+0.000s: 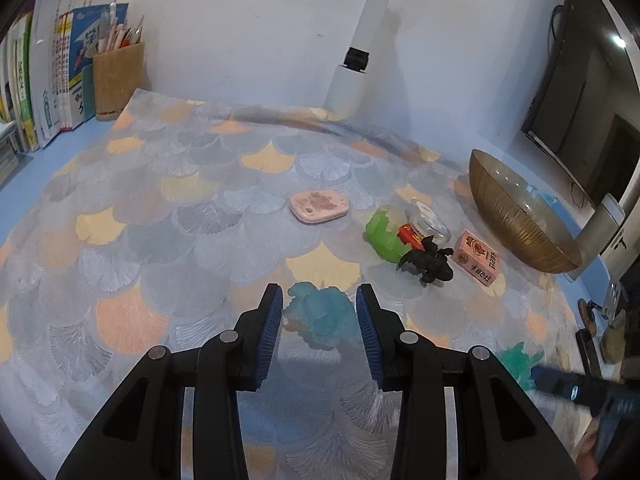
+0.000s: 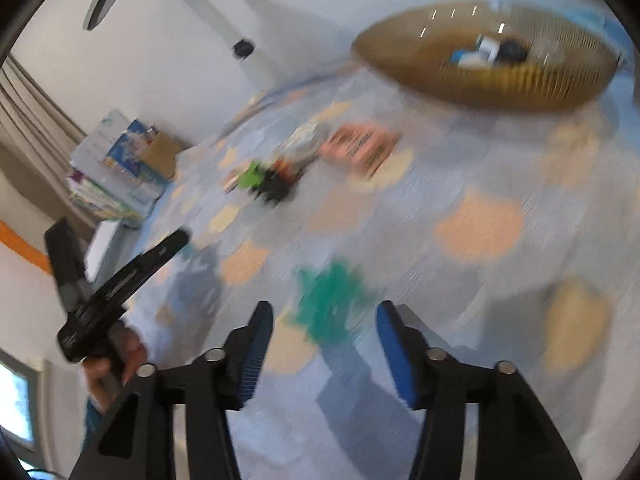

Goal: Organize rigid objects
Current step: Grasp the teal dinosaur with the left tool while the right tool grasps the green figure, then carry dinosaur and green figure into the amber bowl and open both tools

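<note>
Both spread wide, gripping nothing: left tool (image 1: pixel 319 298) straddles blue figure (image 1: pixel 320 314); right tool (image 2: pixel 324 316) faces green figure (image 2: pixel 332 300) just ahead.

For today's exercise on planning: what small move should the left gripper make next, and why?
Probably close the left gripper on the blue toy. Its jaws stand open on either side of the toy, which lies on the mat, and the gold bowl already holds some items.
</note>
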{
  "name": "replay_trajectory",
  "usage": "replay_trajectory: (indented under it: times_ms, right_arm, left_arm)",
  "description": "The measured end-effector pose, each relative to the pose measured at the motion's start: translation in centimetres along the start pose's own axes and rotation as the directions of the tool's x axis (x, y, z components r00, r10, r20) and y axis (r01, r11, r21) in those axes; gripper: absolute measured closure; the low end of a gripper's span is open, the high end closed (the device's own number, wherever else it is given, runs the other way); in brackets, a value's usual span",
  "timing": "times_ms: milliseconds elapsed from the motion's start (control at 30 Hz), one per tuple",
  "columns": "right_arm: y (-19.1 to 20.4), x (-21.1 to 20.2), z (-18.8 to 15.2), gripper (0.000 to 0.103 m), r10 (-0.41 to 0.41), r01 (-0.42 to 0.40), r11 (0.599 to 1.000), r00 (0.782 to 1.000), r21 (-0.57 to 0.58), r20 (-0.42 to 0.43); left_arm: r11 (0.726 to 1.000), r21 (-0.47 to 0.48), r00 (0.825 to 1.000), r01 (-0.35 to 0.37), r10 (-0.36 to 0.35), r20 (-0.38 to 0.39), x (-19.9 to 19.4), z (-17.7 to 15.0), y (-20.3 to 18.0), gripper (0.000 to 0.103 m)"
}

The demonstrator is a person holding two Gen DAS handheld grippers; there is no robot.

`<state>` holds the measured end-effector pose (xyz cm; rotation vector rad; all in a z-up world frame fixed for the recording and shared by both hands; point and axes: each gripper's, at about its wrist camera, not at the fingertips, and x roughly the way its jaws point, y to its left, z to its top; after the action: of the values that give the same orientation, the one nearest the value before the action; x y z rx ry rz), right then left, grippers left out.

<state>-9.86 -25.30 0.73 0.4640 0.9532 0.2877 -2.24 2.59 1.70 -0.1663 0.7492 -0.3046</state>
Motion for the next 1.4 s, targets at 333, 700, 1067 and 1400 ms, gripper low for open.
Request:
replay_trajectory:
  times_ms: [333,700,1067,1400]
  right_arm:
    - [5.2,3.5,-0.3,0.048,-0.370,0.387,0.892,0.922,-0.233,0.113]
    - [8.5,3.1,-2.8,0.056,-0.288,0.317,0.831,0.948,-0.457,0.134]
    - [8.6,-7.2,3.1,0.056,-0.241,0.400,0.804,0.896,-0.439,0.374]
    - [0.0,-16.8,13.8,0.056,-0.252,0.358,0.921,0.845,-0.150,0.472]
  left_arm:
    - [0.999,0.034,1.000,-0.003,0.003,0.011,-0.1,0.0,-0.5,0.068]
    - [0.999,0.038,0.999,-0.033,0.033,0.002,0.2,-0.1,-0.9,0.068]
    - [0.998,0.058,0.995,0.024,-0.029,0.092,-4.1,4.6,-5.2,0.068]
    - [0.958,0.129,0.957,0.255,-0.269,0.104,-2.6,14.5,-15.8,0.068]
